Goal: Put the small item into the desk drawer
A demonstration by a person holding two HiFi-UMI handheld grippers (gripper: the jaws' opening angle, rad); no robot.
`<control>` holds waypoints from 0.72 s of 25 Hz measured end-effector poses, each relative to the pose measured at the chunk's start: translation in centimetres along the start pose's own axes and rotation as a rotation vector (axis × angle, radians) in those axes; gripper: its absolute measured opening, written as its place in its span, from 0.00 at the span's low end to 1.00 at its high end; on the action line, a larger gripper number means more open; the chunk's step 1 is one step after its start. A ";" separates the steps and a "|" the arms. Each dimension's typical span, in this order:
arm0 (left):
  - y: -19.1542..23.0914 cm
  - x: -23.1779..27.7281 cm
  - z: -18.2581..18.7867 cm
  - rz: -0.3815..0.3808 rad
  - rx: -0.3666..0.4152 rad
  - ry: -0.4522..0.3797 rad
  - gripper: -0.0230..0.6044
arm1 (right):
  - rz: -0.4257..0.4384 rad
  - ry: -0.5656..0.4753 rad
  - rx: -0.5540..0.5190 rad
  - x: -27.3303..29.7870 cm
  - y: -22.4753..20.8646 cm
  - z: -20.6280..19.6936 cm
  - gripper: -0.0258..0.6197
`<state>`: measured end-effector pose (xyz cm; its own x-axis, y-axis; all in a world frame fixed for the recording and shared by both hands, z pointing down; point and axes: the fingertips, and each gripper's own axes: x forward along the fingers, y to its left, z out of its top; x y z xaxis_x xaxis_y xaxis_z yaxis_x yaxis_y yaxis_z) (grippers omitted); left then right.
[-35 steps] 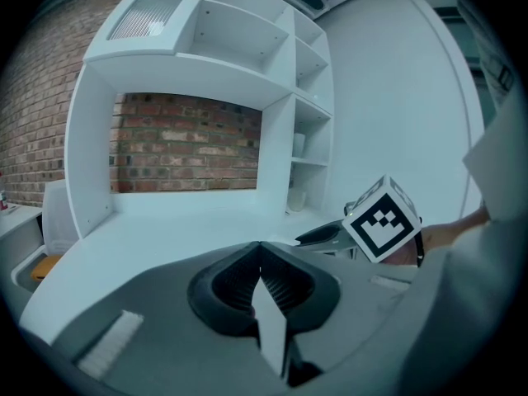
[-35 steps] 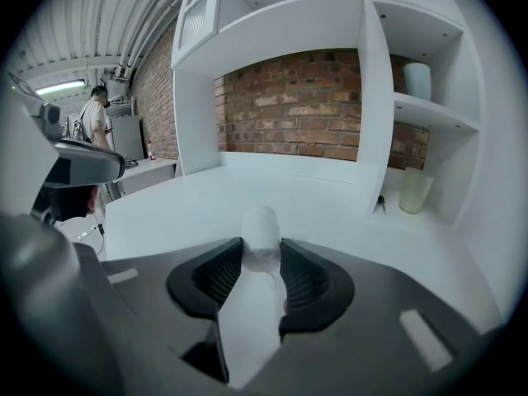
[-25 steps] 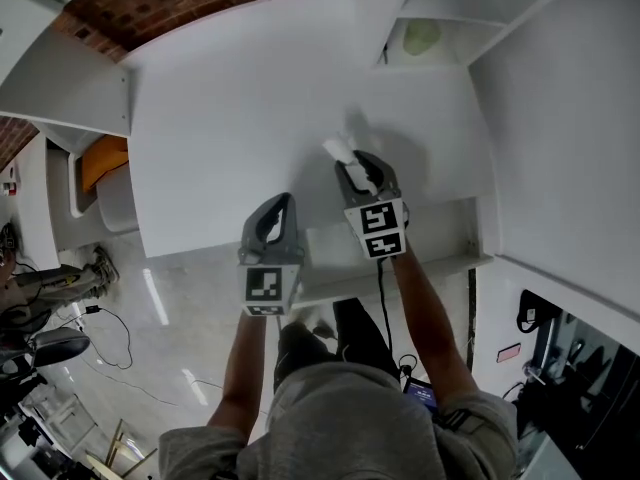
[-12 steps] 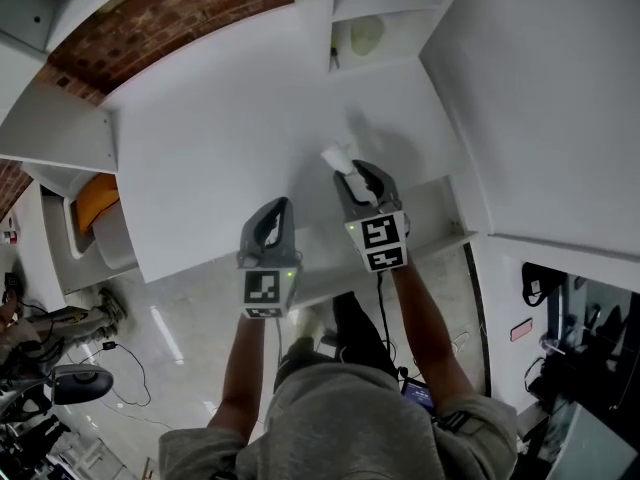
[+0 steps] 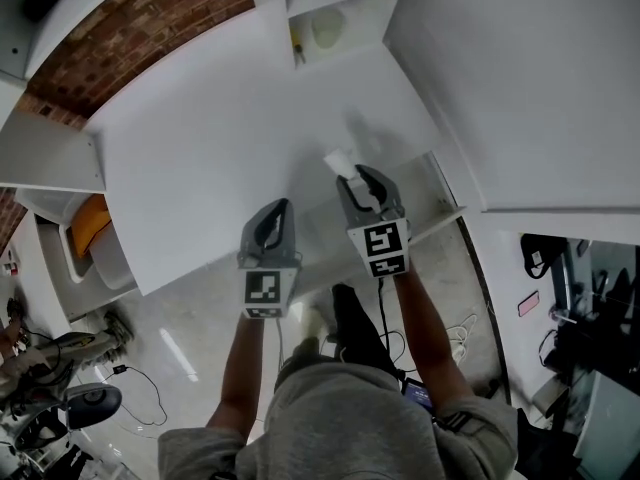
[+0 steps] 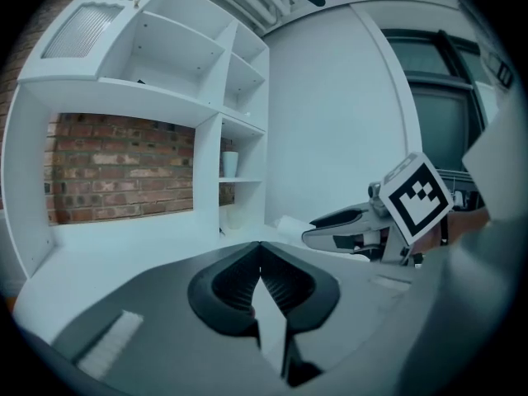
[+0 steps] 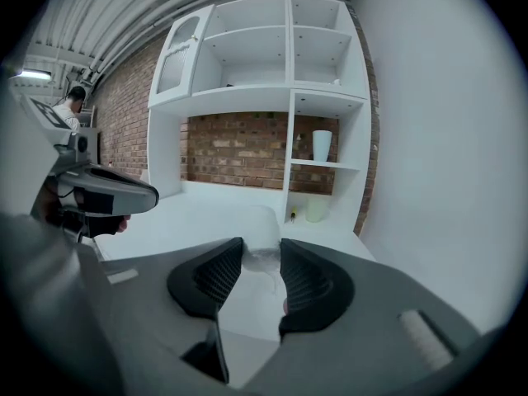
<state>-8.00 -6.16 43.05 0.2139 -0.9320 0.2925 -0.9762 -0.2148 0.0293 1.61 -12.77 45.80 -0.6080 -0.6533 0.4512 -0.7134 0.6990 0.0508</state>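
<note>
The small item (image 5: 337, 158) is a whitish, partly see-through piece. My right gripper (image 5: 358, 172) is shut on it above the white desk (image 5: 200, 148), near the front edge. In the right gripper view the item (image 7: 262, 223) sits pinched between the right gripper's (image 7: 261, 246) dark pads. The open desk drawer (image 5: 428, 206) juts out under the desk's front edge, just right of that gripper. My left gripper (image 5: 283, 202) hangs to the left at the desk's edge, shut and empty; in its own view the left gripper's (image 6: 260, 247) tips meet, and the item (image 6: 289, 224) shows beyond.
A white shelf unit (image 5: 330, 8) stands at the desk's far right with a pale cup (image 5: 325, 28) in a cubby. A brick wall (image 5: 150, 18) runs behind. A white wall panel (image 5: 520, 78) closes the right side. An orange seat (image 5: 85, 218) and cables lie on the floor to the left.
The head view has swung, so the shelf and desk slid left in the picture. Both grippers moved along with it, side by side, the right one still holding the item.
</note>
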 end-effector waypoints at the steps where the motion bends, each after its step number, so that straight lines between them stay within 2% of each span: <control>1: -0.3 0.0 -0.1 -0.006 0.001 0.004 0.06 | -0.006 0.001 0.003 -0.3 -0.1 -0.2 0.27; 18: -6.3 0.3 -3.1 -0.097 0.001 0.047 0.06 | -0.055 0.060 0.032 -5.1 -1.6 -7.0 0.27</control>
<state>-1.86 -4.15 45.94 0.3058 -0.8920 0.3328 -0.9509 -0.3039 0.0593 8.33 -8.54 49.59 -0.5461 -0.6712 0.5013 -0.7564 0.6522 0.0494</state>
